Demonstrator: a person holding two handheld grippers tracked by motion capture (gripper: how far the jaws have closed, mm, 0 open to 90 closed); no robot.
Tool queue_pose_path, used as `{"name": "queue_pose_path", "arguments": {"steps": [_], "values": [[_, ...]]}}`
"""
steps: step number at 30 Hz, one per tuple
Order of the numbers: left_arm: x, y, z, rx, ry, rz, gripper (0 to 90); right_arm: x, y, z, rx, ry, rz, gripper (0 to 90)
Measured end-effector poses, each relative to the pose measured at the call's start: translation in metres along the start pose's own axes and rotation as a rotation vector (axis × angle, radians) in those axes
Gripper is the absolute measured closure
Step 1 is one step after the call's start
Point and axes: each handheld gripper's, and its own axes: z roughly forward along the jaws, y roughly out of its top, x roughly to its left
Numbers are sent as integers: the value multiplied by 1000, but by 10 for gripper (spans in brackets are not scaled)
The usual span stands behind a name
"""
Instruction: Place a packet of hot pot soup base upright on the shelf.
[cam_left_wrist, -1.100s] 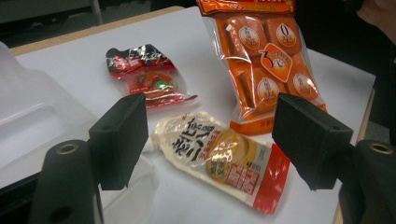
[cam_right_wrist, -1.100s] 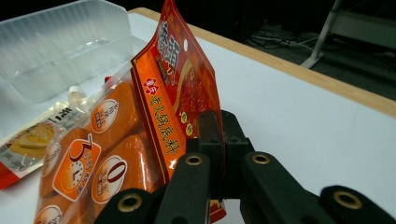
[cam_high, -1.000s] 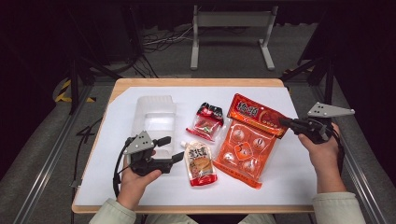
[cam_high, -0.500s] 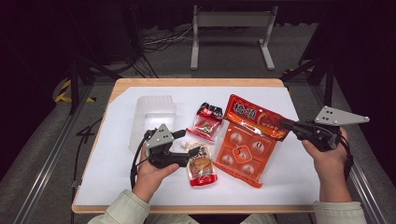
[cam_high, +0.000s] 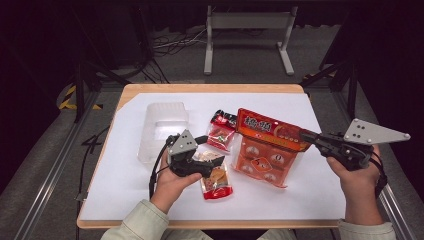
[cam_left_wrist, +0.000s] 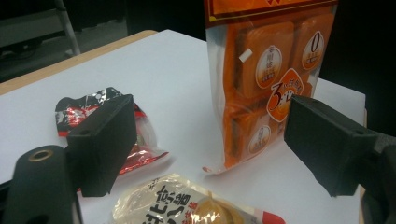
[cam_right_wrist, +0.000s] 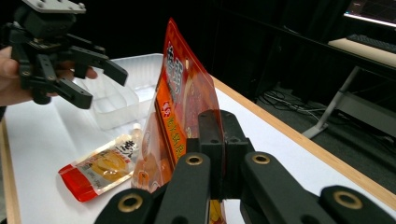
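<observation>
The left gripper (cam_high: 206, 152) hovers over the yellow pouch (cam_high: 216, 176), its jaws just opened wider with nothing between them. The right gripper (cam_high: 306, 136) is clamped on the orange pack (cam_high: 265, 146), holding it tilted above the bench (cam_high: 310, 195). Behind lie a red packet (cam_high: 221, 131) and a clear tray (cam_high: 162, 127).

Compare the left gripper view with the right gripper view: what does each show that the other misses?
Left gripper view: the small red-and-black crinkled packet and the left gripper's own jaws, which have just been opening and grip nothing. Right gripper view: the clear plastic container and the right gripper's jaws shut on the large orange snack bag's edge. Both: that bag, the flat yellow pouch with a red end and the white table.
</observation>
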Motion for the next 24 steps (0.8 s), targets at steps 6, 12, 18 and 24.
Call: {"name": "queue_pose_path", "arguments": {"steps": [6,12,18,24], "values": [[-1,3,7,-7,3,23,172,8,5,-1,-11,19,-27,900],[-1,4,15,-26,-45,9,225,14,8,-1,-11,36,-40,900],[-2,4,26,-61,-106,-21,179,17,10,0,-16,48,-51,900],[0,3,36,-101,-174,-35,176,17,9,1,-16,52,-50,900]]}}
